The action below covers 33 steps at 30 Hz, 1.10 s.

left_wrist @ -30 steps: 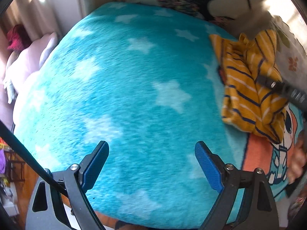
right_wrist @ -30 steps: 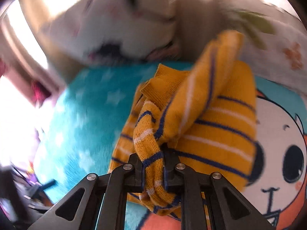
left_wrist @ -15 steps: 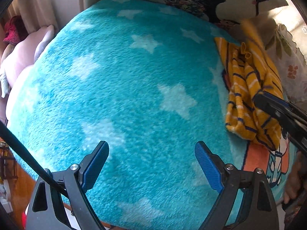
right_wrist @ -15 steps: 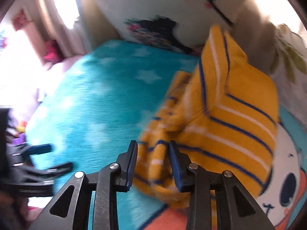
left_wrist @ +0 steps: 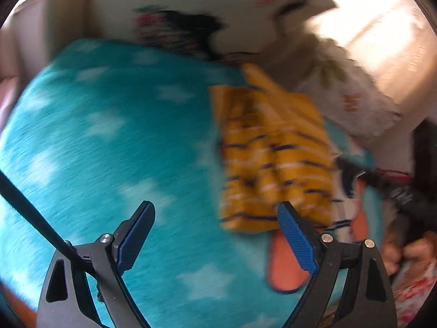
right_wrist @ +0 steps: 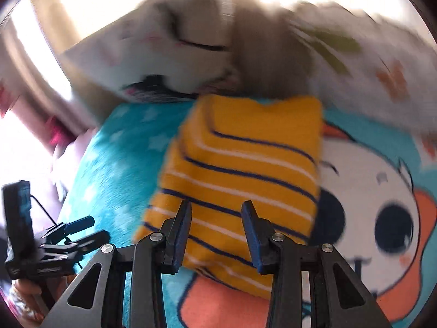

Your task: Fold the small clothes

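My yellow striped shirt (right_wrist: 240, 169) lies folded on the blue star blanket (left_wrist: 109, 142) on the bed, close to the pillows (right_wrist: 153, 54) at the back, partly over the cartoon face (right_wrist: 377, 207) on the blanket. It looks like a neat little pack, so I think the folding is nearly done. My right tool (right_wrist: 215, 218) is open and holds nothing; it sits just above the near edge of the shirt. My left tool (left_wrist: 215, 235) is wide open and empty too, over the blanket beside the shirt, ready to help if an edge needs fixing.
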Available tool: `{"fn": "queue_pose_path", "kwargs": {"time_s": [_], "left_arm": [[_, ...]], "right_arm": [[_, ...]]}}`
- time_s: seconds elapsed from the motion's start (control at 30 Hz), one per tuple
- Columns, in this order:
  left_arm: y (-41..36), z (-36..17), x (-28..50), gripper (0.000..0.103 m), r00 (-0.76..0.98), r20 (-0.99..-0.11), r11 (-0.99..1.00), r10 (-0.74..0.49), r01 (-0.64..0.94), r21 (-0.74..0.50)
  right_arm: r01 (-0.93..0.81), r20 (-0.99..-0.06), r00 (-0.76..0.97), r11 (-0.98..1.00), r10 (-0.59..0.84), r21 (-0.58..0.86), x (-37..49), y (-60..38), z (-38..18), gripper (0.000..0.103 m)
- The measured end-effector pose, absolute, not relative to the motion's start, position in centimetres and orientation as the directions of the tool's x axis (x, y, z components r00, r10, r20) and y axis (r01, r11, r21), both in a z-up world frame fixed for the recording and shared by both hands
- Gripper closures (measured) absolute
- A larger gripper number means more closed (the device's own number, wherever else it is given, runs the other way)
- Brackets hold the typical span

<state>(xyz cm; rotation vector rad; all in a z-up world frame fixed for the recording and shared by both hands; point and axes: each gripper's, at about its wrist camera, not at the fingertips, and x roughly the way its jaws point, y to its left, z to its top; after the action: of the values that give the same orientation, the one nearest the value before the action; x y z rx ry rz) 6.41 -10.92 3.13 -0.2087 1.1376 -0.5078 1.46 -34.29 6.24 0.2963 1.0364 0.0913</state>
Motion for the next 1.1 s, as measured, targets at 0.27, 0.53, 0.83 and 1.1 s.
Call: {"fn": "queue_pose_path", "kwargs": {"time_s": [0.27,0.53,0.83,1.1], "left_arm": [[-18.4,1.7,8.8,0.097,0.204,-0.812,0.801,-0.546,0.411,-0.436],[-13.5,0.8,7.6,0.095,0.175,-0.77,0.784,-0.613,0.258,-0.565],[-14.1,-2.6,7.8,0.082,0.149,-0.805,0.815,-0.575,0.188,-0.548],[-12.3,-2.7,7.2,0.08,0.18,-0.797,0.815,-0.576,0.2,-0.544]], "right_arm": [[0.199,-0.847,0.513,0.94,0.141,0.277,-1.8,-37.0,5.3,0.061],[0.159,-0.842,0.522,0.954,0.138,0.255,-2.0,-37.0,6.7,0.061],[-0.115,-0.827,0.509,0.971,0.238,0.209,7.1,-28.2,7.7,0.061],[-0.15,-0.902,0.316,0.954,0.294,0.259,16.2,-23.5,0.9,0.081]]}}
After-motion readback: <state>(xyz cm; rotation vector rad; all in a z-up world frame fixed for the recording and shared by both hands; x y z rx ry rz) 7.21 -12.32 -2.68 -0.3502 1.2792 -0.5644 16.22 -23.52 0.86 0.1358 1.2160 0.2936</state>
